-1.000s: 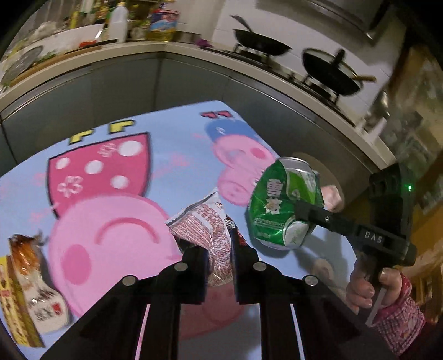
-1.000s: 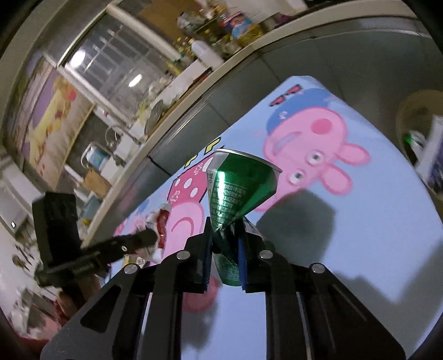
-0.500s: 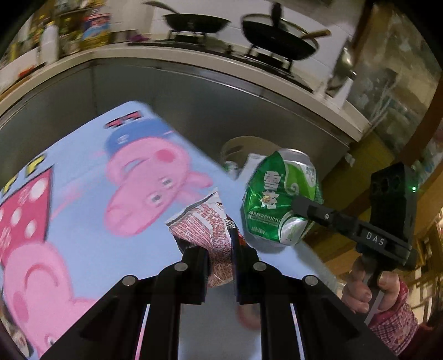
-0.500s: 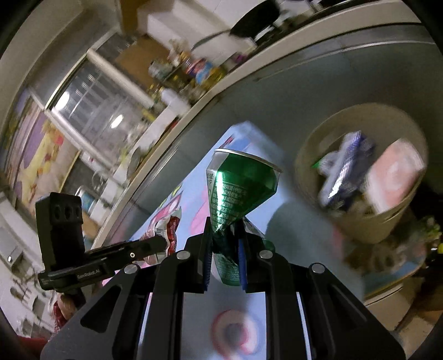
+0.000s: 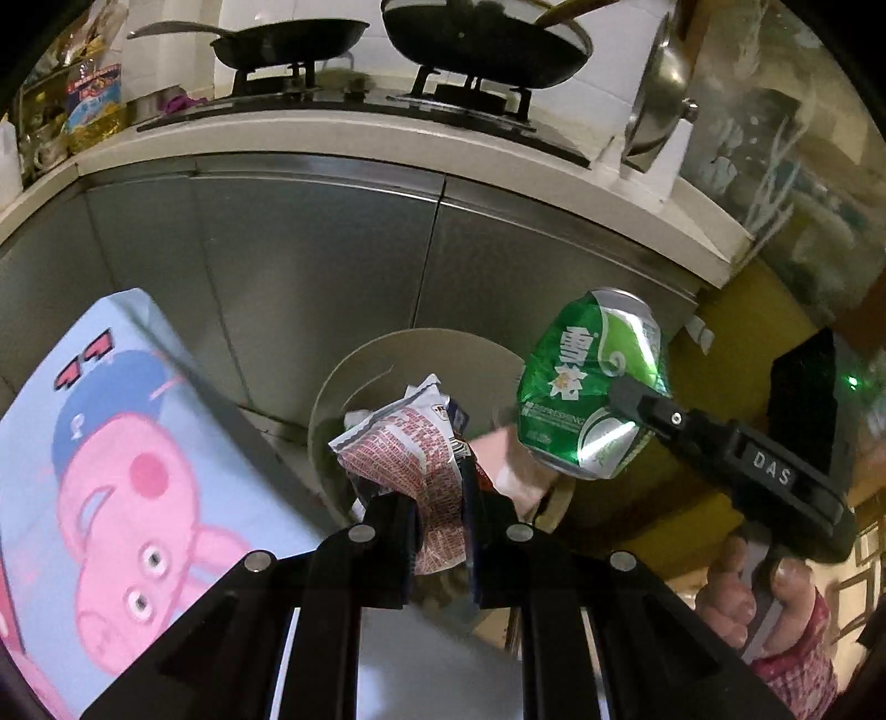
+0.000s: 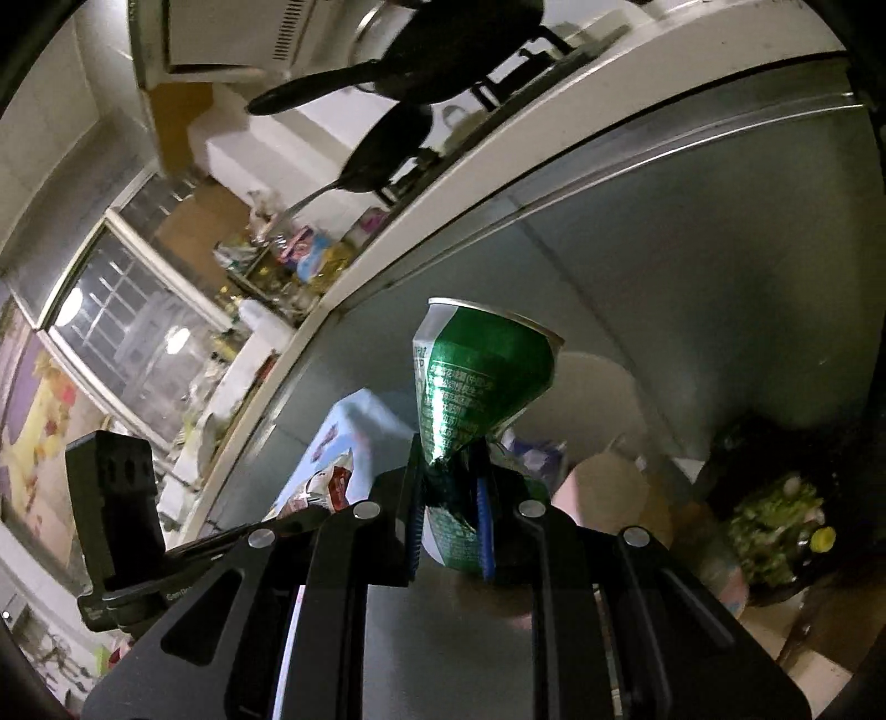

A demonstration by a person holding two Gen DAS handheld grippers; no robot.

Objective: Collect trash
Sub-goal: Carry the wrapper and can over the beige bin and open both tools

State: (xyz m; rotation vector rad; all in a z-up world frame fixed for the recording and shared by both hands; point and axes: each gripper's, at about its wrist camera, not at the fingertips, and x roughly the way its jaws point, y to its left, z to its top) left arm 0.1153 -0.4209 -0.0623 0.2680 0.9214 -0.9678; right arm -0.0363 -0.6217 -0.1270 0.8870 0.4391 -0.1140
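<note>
Dim kitchen w/ steel cabinet fronts, pale counter, black pans on stove, window lit.

The round beige waste bin beyond the jaws is partly hidden by the crumpled red-and-white printed wrapper and the crushed green aluminium can; its contents are blurred. The pink cartoon-printed cloth is cut off at left.
</note>
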